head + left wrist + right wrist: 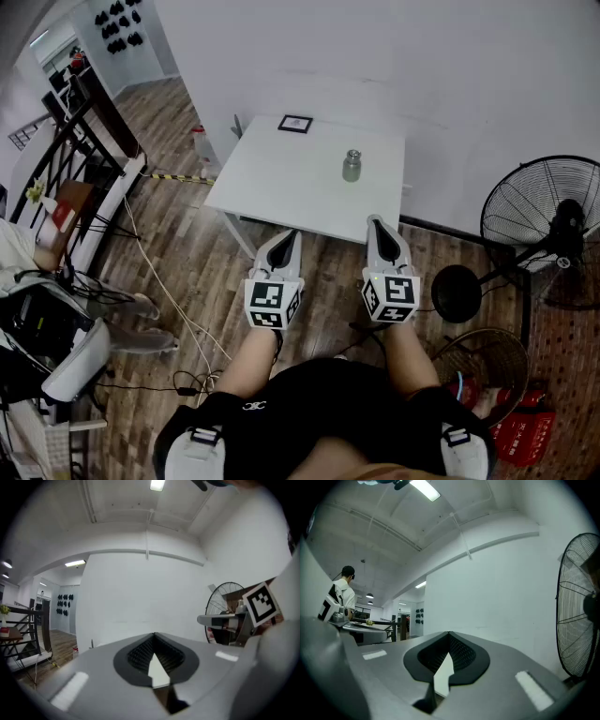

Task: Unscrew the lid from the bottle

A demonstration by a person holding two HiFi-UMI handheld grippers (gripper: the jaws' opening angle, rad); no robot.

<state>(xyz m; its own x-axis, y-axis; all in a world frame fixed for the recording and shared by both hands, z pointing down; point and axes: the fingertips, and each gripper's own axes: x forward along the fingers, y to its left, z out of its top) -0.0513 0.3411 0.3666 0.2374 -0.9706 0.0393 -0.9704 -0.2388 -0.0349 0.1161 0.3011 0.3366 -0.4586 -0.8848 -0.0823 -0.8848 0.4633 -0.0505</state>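
Looks steeply down from head height onto a white table (281, 178) at 12 o'clock. Finds the small grey bottle (352, 170) standing upright toward the table's 2 o'clock side, lid (353, 153) on top and apparently screwed down. Stands alone there, well apart from a framed card (295, 123) at the far edge, probably so that both grippers can come at it freely.

Places the left gripper (284, 239) at 7 o'clock of the bottle and the right gripper (377, 225) at 6 o'clock, side by side over the floor (187, 272), just short of the table's near edge, level and pointing forward. Reads as a ready pose ahead of any reach: near the table, touching nothing.

Shows both pairs of jaws pressed together at the tips, with nothing between them; looks past each pair at bare white wall (140, 597) only. Puts a standing fan (553, 220) at 3 o'clock, clear of the table.

Suggests the task is not yet begun: calls for opening the jaws first, likely one pair to steady the bottle's body, the other to grip and turn the lid.
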